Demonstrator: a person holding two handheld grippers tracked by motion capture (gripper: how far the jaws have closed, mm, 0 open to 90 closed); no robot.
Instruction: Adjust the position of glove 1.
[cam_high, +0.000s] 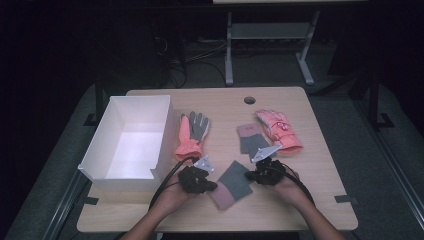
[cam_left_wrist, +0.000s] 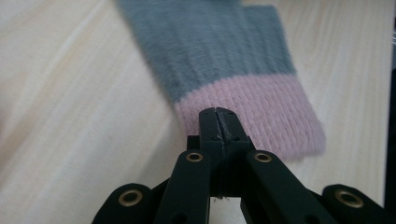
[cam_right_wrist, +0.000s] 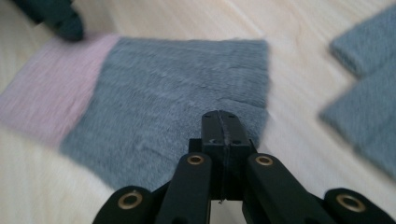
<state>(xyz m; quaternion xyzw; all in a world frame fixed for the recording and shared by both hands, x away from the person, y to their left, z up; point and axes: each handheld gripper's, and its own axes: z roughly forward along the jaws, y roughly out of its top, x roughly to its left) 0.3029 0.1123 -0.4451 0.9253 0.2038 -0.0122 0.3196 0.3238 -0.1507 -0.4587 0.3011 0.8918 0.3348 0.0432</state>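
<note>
A grey knit glove with a pink cuff (cam_high: 231, 184) lies flat near the table's front edge, between my two grippers. My left gripper (cam_high: 214, 186) is shut, its tips over the near edge of the pink cuff (cam_left_wrist: 261, 109). My right gripper (cam_high: 248, 175) is shut too, its tips over the grey end (cam_right_wrist: 177, 93) of the same glove. No cloth shows between either pair of jaws. In the left gripper view the tips (cam_left_wrist: 218, 113) meet in a thin seam, and likewise in the right gripper view (cam_right_wrist: 220, 115). The left gripper's tip (cam_right_wrist: 58, 18) shows beyond the cuff there.
A white open box (cam_high: 131, 137) stands at the table's left. Behind the grippers lie a salmon and grey work glove (cam_high: 192, 132), a second grey and pink knit glove (cam_high: 250, 140) and a pink padded glove (cam_high: 278, 129). A cable hole (cam_high: 249, 100) is at the back.
</note>
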